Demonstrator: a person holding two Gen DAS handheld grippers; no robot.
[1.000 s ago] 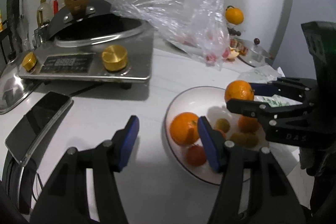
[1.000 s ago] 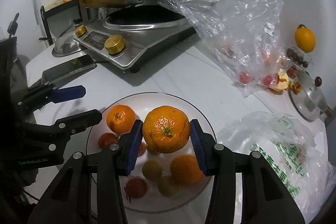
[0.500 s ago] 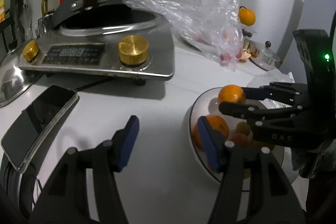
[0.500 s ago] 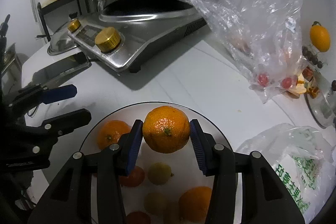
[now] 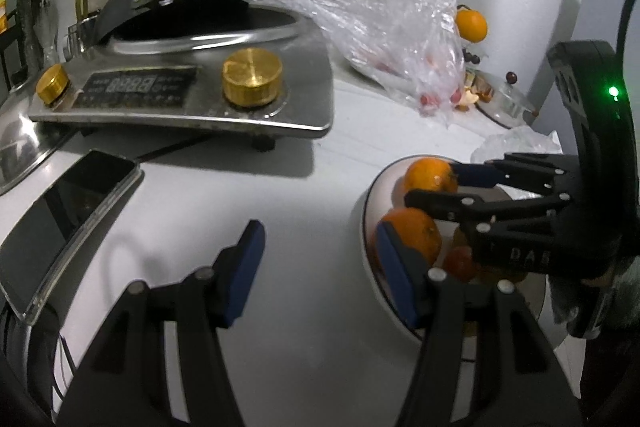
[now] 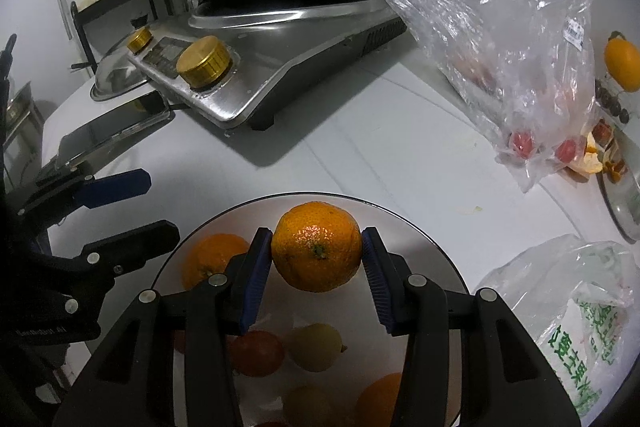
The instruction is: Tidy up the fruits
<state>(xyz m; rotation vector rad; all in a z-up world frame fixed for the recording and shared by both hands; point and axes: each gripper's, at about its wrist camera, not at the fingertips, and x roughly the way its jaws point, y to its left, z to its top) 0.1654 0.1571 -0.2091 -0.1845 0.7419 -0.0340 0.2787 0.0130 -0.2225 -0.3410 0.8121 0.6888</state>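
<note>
My right gripper (image 6: 317,269) is shut on an orange (image 6: 317,251), held just above the far part of a white plate (image 6: 404,223). On the plate lie another orange (image 6: 210,259), a red fruit (image 6: 256,353), a small yellow-green fruit (image 6: 318,347) and more fruit nearer the camera. In the left wrist view the held orange (image 5: 428,177) sits between the right gripper's fingers over the plate (image 5: 370,211). My left gripper (image 5: 316,269) stands open over the bare counter, left of the plate, its right pad near the plate's rim. It holds nothing.
A steel induction cooker (image 5: 192,95) with a wok stands at the back left. A phone (image 5: 64,211) lies at the left edge. A clear plastic bag (image 6: 512,39) with red fruit lies behind the plate. A printed bag (image 6: 576,315) lies at the right. Another orange (image 6: 622,61) sits far right.
The right gripper has carried the orange forward and lower, toward the plate's far side. In the left wrist view the plate has slid to the right and the cooker looms closer.
</note>
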